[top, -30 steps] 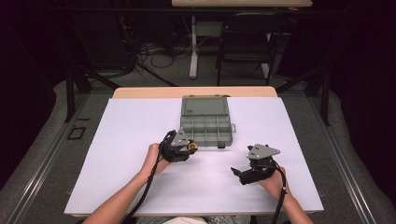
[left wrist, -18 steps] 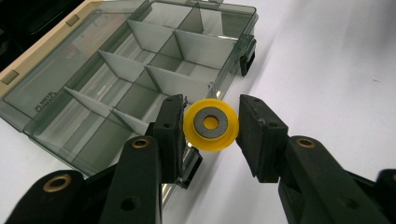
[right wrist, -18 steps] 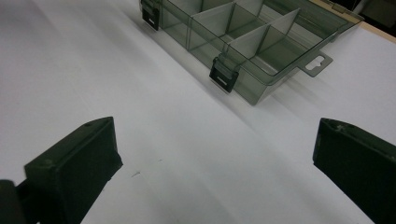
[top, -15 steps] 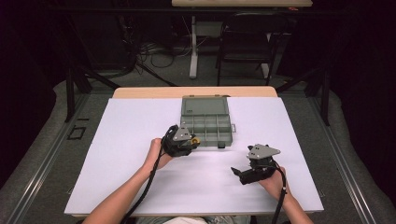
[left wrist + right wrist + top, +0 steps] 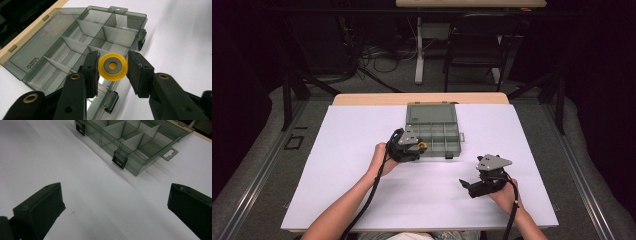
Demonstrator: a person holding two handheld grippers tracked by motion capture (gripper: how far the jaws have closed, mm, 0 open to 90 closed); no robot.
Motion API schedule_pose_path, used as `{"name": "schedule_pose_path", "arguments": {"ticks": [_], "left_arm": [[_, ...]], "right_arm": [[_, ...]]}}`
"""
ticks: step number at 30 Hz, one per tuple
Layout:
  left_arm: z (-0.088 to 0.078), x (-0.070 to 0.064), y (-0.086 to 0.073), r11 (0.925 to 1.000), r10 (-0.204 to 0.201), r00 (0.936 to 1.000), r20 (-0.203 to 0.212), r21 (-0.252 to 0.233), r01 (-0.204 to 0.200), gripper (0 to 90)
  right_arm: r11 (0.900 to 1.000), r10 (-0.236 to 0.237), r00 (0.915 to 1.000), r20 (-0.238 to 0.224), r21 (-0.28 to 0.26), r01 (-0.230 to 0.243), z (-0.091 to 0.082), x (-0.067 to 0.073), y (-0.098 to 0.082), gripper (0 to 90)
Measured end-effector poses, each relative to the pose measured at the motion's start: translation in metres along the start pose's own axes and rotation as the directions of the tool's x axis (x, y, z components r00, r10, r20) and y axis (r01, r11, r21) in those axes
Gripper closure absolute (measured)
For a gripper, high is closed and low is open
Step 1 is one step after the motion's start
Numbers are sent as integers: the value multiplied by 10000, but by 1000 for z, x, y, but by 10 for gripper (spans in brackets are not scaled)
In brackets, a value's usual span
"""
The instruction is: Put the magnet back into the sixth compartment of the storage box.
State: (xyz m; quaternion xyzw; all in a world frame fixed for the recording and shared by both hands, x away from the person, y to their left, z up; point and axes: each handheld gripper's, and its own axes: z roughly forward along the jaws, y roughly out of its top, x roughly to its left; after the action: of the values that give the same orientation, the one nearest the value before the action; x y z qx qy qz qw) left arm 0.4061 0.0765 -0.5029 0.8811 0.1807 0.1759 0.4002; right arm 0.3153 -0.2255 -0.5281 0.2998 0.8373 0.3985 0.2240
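- Your left gripper (image 5: 112, 68) is pinching a yellow wheel (image 5: 112, 66) by its rim, one pad on each side, so the flat face with its grey hub looks back along the jaws. Gripping it edge-on like that leaves the underside free to go down between the dividers.
- The wheel hangs over the near edge of the organizer box (image 5: 82, 41), above the compartments closest to the latches; from the high view it sits at the box's front-left corner (image 5: 422, 146). It is in the air, not yet resting in any cell.
- The box lies open on the white sheet (image 5: 362, 150), its clear lid (image 5: 37, 47) folded flat toward the far wooden table edge (image 5: 362, 98), which keeps every cell reachable from your side. The cells in sight look empty.
- Your right gripper (image 5: 472, 187) is parked on the sheet well apart from the box, jaws spread wide with nothing between them; in its own view the latches (image 5: 119, 160) face it.
- Likely next: lower the wheel into a front cell, then loosen the pinch. Watch the divider walls, since the wheel looks nearly as wide as a cell.
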Motion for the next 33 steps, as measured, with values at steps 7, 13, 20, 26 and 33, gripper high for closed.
{"name": "schedule_pose_path", "arguments": {"ticks": [7,13,20,26,33], "left_arm": [[4,5,2,10000,-61,10000,-7,-62,61,621],[9,9,3,9999,-135,9999,-22,-52,134,621],[14,12,4,9998,-199,9998,11,-34,199,621],[19,14,5,9996,-286,9996,22,-2,286,621],[26,16,2,9988,-449,9990,16,182,448,620]], "right_arm": [[10000,19,10000,27,-37,-19,0,0,0,0],[10000,9,10000,20,-15,-9,0,0,0,0],[10000,2,10000,44,2,-2,0,0,0,0],[10000,12,10000,48,13,-12,1,0,0,0],[10000,8,10000,57,5,-8,1,0,0,0]]}}
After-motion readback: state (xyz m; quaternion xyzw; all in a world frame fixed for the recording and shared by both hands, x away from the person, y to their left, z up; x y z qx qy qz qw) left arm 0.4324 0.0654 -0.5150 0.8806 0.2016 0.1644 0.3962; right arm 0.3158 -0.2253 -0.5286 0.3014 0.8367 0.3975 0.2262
